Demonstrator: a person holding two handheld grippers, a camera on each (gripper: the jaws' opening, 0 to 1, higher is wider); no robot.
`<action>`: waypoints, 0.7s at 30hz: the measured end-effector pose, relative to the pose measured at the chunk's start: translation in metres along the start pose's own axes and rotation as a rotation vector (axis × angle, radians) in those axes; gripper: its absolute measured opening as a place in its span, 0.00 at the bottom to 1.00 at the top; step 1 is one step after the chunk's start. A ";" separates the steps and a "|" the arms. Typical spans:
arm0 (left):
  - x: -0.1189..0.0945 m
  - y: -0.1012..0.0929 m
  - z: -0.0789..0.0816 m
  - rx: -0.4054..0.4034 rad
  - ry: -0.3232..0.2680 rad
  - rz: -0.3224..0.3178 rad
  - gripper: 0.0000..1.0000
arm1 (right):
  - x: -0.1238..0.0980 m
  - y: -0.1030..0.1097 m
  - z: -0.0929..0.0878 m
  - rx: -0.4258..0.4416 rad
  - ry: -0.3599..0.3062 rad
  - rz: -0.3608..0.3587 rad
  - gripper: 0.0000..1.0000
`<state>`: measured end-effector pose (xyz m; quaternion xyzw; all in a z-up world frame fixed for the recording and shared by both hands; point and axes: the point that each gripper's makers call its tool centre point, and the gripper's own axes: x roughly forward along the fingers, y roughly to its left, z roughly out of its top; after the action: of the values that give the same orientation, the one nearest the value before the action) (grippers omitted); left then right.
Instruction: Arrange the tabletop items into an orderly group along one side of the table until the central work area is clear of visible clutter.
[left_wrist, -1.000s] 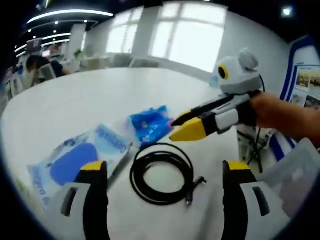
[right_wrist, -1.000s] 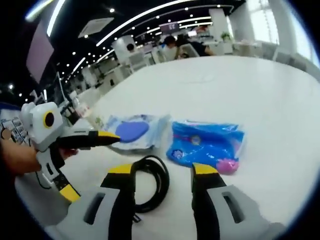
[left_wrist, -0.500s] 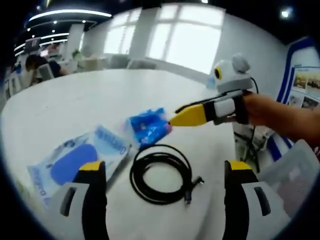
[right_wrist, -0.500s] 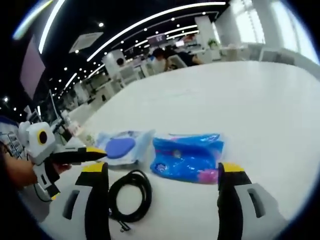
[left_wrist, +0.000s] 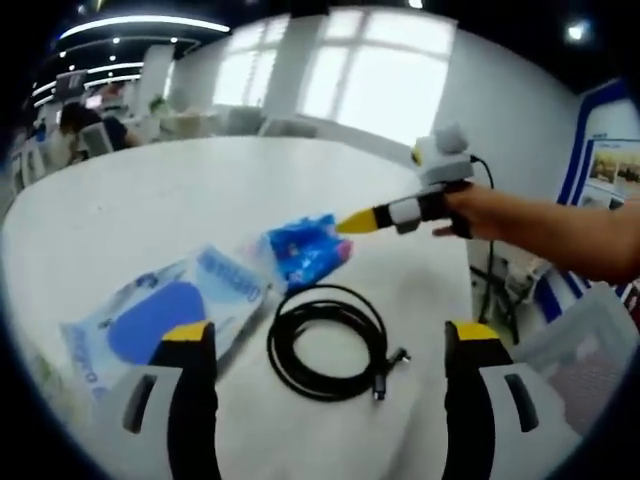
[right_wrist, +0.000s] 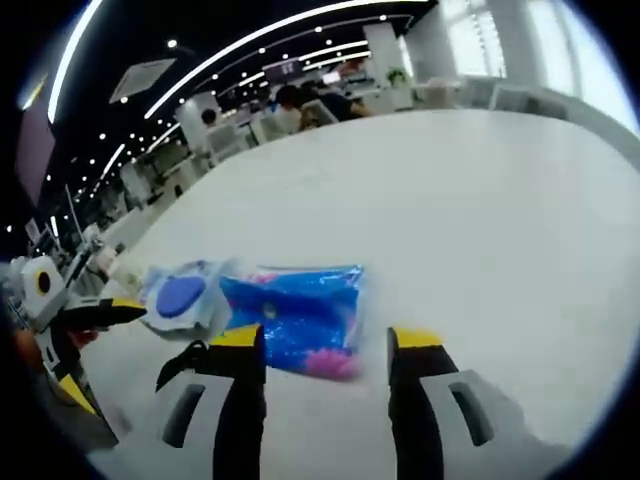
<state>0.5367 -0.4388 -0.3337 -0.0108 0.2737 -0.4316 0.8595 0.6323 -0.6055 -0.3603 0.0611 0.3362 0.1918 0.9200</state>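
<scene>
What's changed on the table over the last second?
The right claw has moved in over the blue packet, jaws open astride its near edge, nothing gripped. The left claw stays open above the black cable coil. Packets and cable lie where they were.

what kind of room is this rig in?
Likely an open-plan office or lab: rows of ceiling light strips, people seated at desks in the background, a big white table, and large windows.
</scene>
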 end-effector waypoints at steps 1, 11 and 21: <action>0.000 0.000 0.000 0.000 0.000 0.001 0.90 | 0.002 -0.001 0.000 -0.006 0.003 -0.006 0.39; -0.001 -0.001 0.000 0.001 0.005 0.003 0.87 | 0.013 -0.015 -0.006 -0.005 0.048 -0.046 0.20; -0.002 0.004 -0.004 0.000 0.018 0.013 0.83 | 0.019 -0.022 -0.005 -0.015 0.061 -0.057 0.07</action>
<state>0.5365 -0.4338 -0.3373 -0.0049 0.2814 -0.4261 0.8598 0.6491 -0.6181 -0.3809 0.0390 0.3644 0.1699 0.9148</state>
